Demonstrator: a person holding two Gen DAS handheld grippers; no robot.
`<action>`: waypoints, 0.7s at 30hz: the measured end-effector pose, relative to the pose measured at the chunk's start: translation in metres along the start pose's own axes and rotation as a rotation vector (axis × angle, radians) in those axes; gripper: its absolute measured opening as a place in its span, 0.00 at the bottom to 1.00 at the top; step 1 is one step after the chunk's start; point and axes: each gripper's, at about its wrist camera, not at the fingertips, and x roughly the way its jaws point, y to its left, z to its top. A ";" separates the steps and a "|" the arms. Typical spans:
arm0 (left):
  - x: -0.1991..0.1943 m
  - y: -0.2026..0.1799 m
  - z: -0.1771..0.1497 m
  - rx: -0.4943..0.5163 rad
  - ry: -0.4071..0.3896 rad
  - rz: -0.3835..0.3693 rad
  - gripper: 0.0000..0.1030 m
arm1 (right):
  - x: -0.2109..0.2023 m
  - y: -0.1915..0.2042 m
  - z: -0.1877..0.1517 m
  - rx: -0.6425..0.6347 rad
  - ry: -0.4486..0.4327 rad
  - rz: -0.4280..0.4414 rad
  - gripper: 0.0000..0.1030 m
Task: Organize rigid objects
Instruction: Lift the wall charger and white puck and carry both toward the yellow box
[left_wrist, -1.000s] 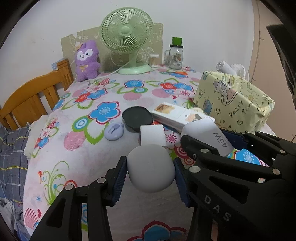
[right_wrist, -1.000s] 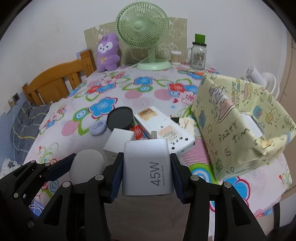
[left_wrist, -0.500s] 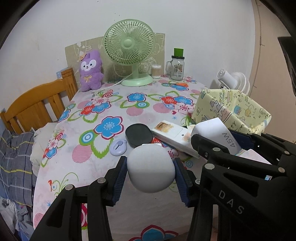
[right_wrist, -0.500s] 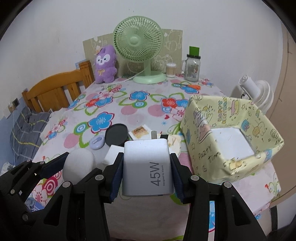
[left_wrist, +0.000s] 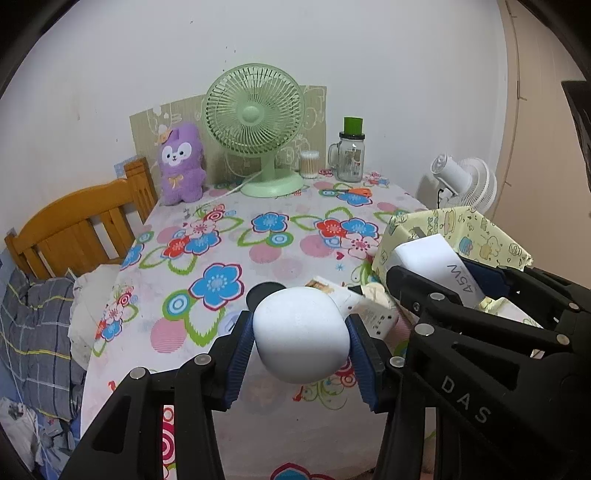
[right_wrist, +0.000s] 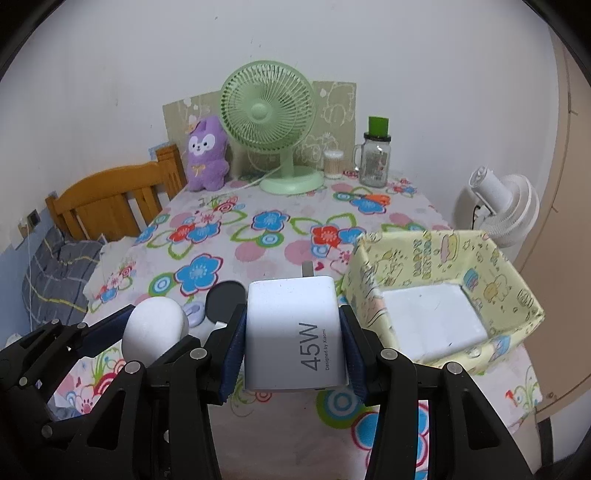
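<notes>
My left gripper is shut on a white rounded earbud case and holds it above the near edge of the flowered table. My right gripper is shut on a white 45W charger, raised just left of the yellow paper-wrapped box. The charger and box also show in the left wrist view. The earbud case also shows in the right wrist view. On the table lie a black round disc, a lilac oval item and a white flat box, partly hidden.
A green desk fan, a purple plush toy, a cotton swab jar and a glass mug jar with a green lid stand at the table's far edge. A wooden headboard is left. A white floor fan is right.
Both grippers have risen and drawn back from the table with their objects held. The table items look smaller and lower, and the inside of the yellow box has come into view.
</notes>
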 end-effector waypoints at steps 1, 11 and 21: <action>-0.001 -0.001 0.002 0.002 -0.001 0.002 0.50 | -0.001 -0.001 0.002 -0.001 -0.002 0.000 0.49; -0.005 -0.020 0.021 0.017 -0.032 -0.007 0.50 | -0.012 -0.026 0.019 0.007 -0.033 0.012 0.49; 0.001 -0.046 0.036 0.028 -0.030 -0.046 0.50 | -0.017 -0.056 0.028 0.015 -0.041 -0.010 0.49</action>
